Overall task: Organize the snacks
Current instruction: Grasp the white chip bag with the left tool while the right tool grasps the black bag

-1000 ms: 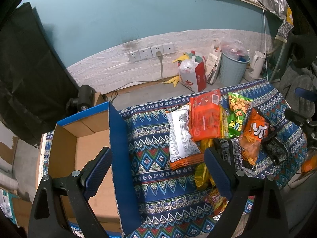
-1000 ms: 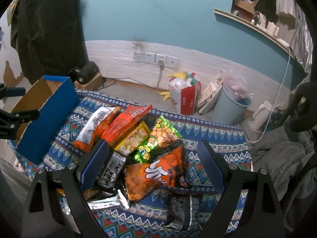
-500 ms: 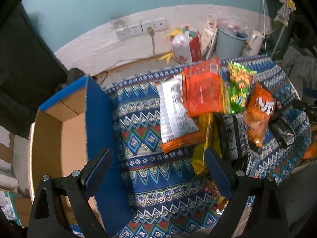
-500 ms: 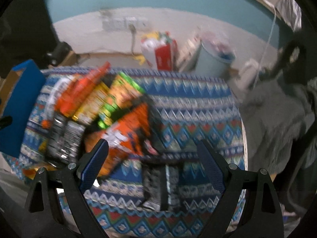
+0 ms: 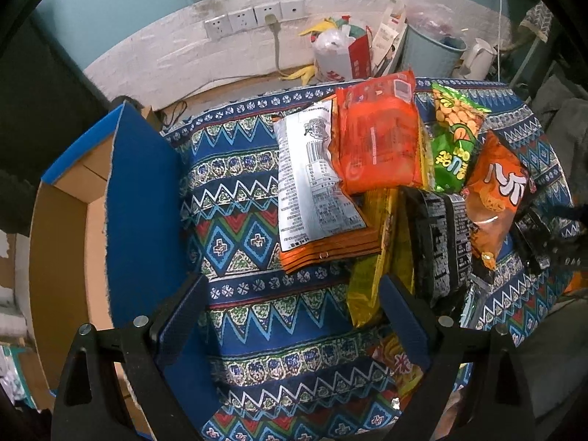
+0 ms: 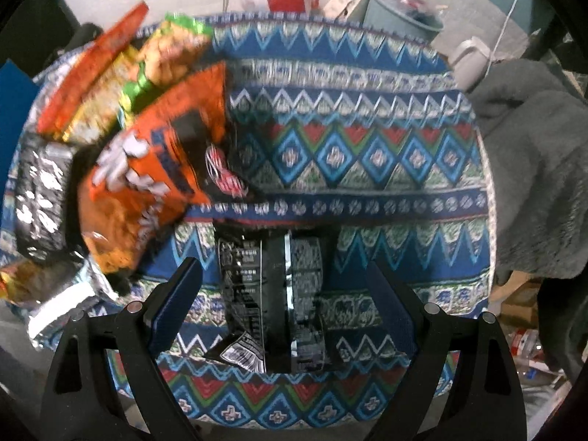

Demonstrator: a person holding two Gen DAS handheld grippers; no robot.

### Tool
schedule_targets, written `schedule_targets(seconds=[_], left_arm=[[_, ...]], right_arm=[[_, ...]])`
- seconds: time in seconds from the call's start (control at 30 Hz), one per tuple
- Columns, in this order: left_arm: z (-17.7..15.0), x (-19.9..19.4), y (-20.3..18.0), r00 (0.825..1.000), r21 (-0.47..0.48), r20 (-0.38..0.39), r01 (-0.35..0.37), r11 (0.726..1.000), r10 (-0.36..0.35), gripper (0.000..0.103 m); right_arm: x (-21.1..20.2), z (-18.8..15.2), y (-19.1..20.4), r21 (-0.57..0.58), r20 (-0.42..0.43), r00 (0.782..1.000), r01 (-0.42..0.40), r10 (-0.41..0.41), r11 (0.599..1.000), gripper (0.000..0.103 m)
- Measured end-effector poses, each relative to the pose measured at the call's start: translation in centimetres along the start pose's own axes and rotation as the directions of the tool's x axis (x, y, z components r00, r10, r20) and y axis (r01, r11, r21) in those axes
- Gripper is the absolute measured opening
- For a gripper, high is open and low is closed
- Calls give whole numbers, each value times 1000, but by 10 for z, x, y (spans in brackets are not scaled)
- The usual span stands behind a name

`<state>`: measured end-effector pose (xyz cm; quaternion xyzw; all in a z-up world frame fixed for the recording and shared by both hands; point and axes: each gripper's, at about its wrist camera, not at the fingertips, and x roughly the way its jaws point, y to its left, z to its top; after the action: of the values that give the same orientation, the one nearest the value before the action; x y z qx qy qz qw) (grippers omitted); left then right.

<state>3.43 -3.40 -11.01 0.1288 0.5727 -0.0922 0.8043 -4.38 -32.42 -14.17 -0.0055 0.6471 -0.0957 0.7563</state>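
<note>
Both tools gape empty: the right tool (image 6: 283, 312) straddles a glossy black snack packet (image 6: 273, 294) on the patterned blue cloth-covered counter (image 6: 367, 147); the left tool (image 5: 294, 316) hovers beside a blue-edged cardboard box (image 5: 143, 198).

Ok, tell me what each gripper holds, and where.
Nothing: left gripper open above the cloth; right gripper open, straddling the black packet, not gripping.
</note>
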Motion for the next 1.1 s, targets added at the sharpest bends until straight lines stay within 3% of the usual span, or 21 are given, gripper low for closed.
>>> schedule_targets(seconds=[0.17, 0.23, 0.3, 0.37, 0.73, 1.1], left_arm=[[8, 9, 3, 1000, -22, -15, 9, 1000, -9, 95], [11, 11, 5, 1000, -35, -22, 19, 999, -20, 95], [16, 15, 6, 999, -46, -25, 24, 999, -25, 95], [21, 18, 6, 999, -54, -27, 26, 998, -27, 95], [53, 42, 12, 1000, -89, -21, 5, 996, -7, 95], [75, 80, 14, 997, -118, -78, 18, 993, -27, 95]], right_arm=[[23, -2, 3, -20, -61, 998, 20, -21, 1000, 88], [29, -3, 4, -30, -76, 997, 21, -23, 999, 82], [34, -5, 4, -30, -90, 996, 4, -7, 1000, 69], [38, -7, 3, -30, -92, 996, -12, 9, 999, 65], [11, 17, -33, 80, 74, 996, 44, -50, 996, 62], [-31, 58, -46, 134, 251, 967, 17, -50, 991, 62]])
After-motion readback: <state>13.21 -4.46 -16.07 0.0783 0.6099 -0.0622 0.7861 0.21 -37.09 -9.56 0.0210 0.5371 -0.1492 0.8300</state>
